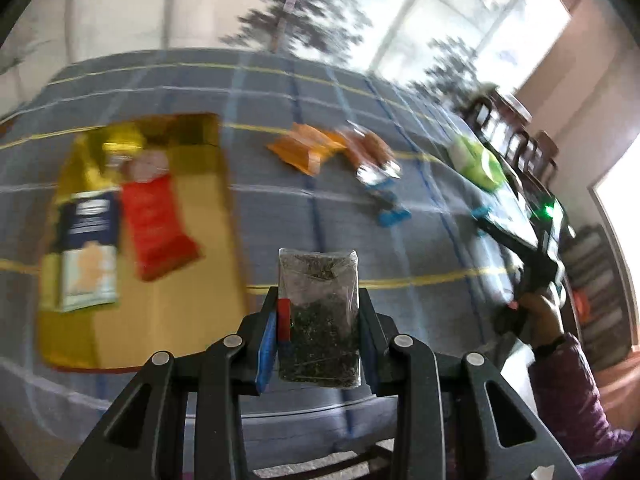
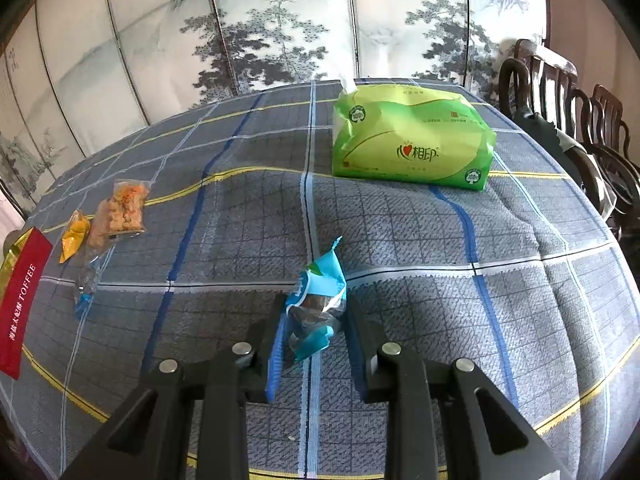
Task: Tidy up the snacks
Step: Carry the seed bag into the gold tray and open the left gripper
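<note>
In the left wrist view my left gripper [image 1: 320,296] is shut on a clear packet of dark green flakes [image 1: 318,320], held upright above the checked tablecloth [image 1: 280,92]. To its left lies a flat cardboard box [image 1: 200,248] with a red packet [image 1: 156,224] and a gold and blue bag [image 1: 88,236] on it. My right gripper [image 2: 316,300] is shut on a blue-wrapped snack [image 2: 320,280], low over the cloth. The right gripper [image 1: 480,216] also shows blurred at the right of the left wrist view, held by a hand [image 1: 540,312].
An orange packet [image 2: 74,236], a clear bag of orange-brown snacks [image 2: 120,212] and a red toffee bag [image 2: 22,304] lie at the table's left. A green tissue pack [image 2: 412,136] stands at the back. Dark wooden chairs [image 2: 560,92] line the right edge. A painted screen [image 2: 280,20] stands behind.
</note>
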The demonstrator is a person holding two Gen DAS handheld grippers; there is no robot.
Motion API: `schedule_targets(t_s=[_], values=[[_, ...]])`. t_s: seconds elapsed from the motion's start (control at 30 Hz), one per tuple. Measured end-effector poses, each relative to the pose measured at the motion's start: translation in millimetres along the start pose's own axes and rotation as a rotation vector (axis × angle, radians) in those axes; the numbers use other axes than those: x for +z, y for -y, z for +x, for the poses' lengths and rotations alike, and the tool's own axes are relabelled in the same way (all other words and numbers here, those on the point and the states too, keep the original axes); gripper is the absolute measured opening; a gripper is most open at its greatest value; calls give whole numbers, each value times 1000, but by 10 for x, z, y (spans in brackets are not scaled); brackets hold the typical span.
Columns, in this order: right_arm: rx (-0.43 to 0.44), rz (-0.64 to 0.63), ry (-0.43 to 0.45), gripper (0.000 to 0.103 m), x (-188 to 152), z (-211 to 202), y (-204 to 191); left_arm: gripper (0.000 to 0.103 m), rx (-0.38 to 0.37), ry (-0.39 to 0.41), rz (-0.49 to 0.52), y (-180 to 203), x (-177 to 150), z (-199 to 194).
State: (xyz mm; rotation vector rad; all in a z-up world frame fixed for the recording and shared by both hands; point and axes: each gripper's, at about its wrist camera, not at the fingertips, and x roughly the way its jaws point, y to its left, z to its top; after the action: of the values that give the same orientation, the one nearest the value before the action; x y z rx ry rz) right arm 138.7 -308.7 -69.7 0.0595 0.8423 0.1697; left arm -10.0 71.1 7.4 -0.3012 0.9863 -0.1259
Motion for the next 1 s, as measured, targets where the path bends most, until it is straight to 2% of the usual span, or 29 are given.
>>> schedule_targets(t_s=[0.17, 0.33, 0.6, 1.0], values=[[-18, -14, -3, 27, 3, -4, -23, 31, 90, 53, -52, -396, 3, -188], [-20, -15, -3, 27, 5, -1, -23, 31, 127, 63, -92, -661, -12, -258], [-22, -16, -3, 27, 4, -2, -23, 31, 217, 90, -62, -708, -74, -211], [-24, -18, -4, 27, 4, -2, -21, 31, 282, 99, -30, -748, -92, -130]])
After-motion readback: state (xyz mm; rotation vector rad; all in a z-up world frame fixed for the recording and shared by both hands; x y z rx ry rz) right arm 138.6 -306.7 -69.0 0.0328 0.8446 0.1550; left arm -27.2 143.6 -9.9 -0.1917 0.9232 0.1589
